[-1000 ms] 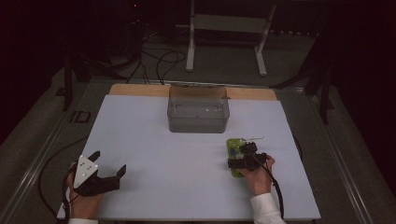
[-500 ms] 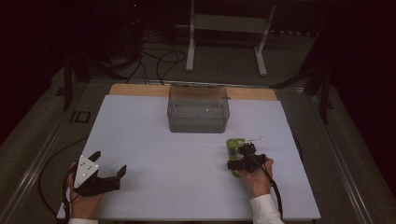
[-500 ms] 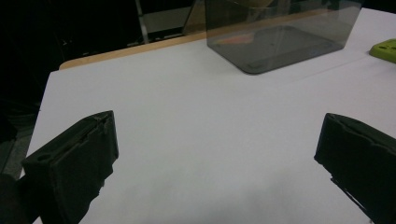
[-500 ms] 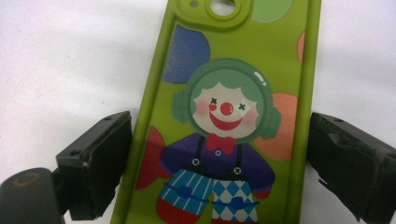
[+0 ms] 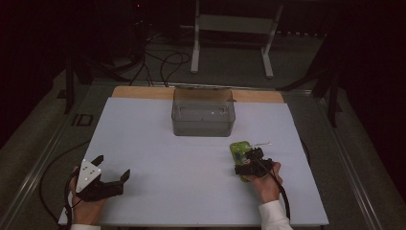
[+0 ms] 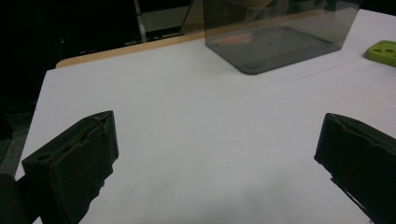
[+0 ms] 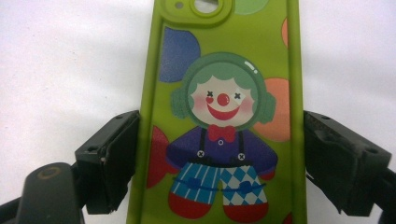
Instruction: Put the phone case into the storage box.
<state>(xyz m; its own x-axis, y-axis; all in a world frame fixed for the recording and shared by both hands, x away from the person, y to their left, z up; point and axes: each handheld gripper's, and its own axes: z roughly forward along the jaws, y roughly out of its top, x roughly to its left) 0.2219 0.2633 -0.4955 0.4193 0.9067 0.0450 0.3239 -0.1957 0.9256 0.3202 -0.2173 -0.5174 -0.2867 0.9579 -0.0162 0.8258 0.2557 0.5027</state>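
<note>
A lime-green phone case with a cartoon clown lies flat on the white table, back side up, camera hole pointing away from me. My right gripper straddles its lower half, and each black jaw presses against one long edge. In the high view the case sits at the right front, with the right gripper over its near end. My left gripper rests at the front left, open, with bare table between its jaws. The case's corner shows far to the right in the left gripper view.
A clear grey plastic bin stands at the middle back of the table, also visible as the bin ahead of the left gripper. A thin white stick lies just right of the case. Cables and a metal stand are on the floor beyond.
The right gripper has shifted slightly along the case and stays over its near end. The left gripper has not moved.
</note>
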